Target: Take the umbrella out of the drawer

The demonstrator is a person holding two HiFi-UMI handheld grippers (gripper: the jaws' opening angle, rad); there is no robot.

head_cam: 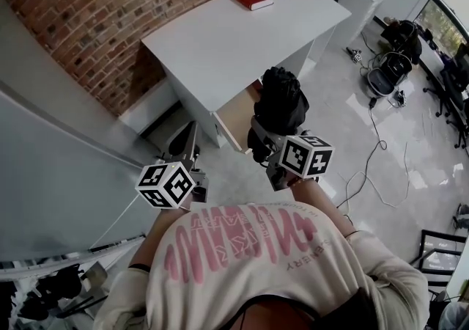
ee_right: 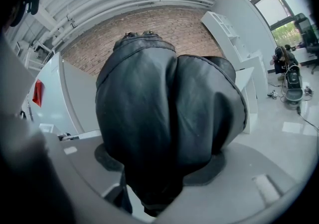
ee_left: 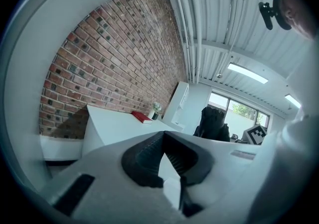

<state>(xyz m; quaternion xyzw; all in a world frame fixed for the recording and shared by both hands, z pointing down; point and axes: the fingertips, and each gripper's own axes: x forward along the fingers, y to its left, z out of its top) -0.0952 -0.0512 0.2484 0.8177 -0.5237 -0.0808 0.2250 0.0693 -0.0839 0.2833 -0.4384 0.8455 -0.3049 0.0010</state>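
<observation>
- One folded black umbrella [head_cam: 281, 103] sits clamped in the right claw [head_cam: 265, 139], clear above the open drawer [head_cam: 236, 116].
- The left claw [head_cam: 189, 132], closed empty, hangs spare beside the drawer.

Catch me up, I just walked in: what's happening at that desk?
A person is working with a gripper in each hand. The right gripper is shut on a folded black umbrella, which appears to be lifted out of the open drawer of the white desk. The left gripper is shut on nothing and sits off to the side.
</observation>
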